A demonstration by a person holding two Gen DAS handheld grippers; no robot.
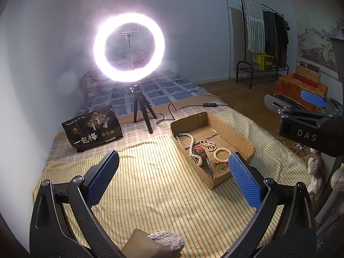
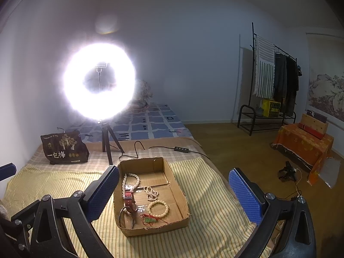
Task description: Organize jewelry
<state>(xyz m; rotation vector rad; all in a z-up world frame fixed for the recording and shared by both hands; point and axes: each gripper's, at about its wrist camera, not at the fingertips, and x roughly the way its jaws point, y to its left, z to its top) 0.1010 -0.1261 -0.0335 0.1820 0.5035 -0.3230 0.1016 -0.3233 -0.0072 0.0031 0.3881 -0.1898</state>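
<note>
A shallow cardboard box [image 1: 236, 136] [image 2: 180, 190] lies on the striped yellow bedspread. Inside it are a long pearl necklace [image 1: 192, 145] [image 2: 131, 179], a red leather strap [image 1: 201, 151] [image 2: 129, 200], a small bead strand [image 1: 208, 144] [image 2: 151, 192], a cream bead bracelet [image 1: 221, 155] [image 2: 159, 208] and a green pendant on red cord [image 1: 221, 167] [image 2: 149, 219]. My left gripper [image 1: 174, 178] hovers open just left of the box with nothing between its fingers. My right gripper [image 2: 174, 195] is open above the box's near end, also holding nothing.
A lit ring light on a tripod [image 1: 142, 116] [image 2: 107, 146] stands behind the box, its cable [image 1: 193, 107] trailing across the bed. A dark snack bag [image 1: 92, 129] [image 2: 64, 150] sits at the back left. A clothes rack [image 2: 273, 99] and an orange-draped stand [image 2: 305, 146] are on the floor to the right.
</note>
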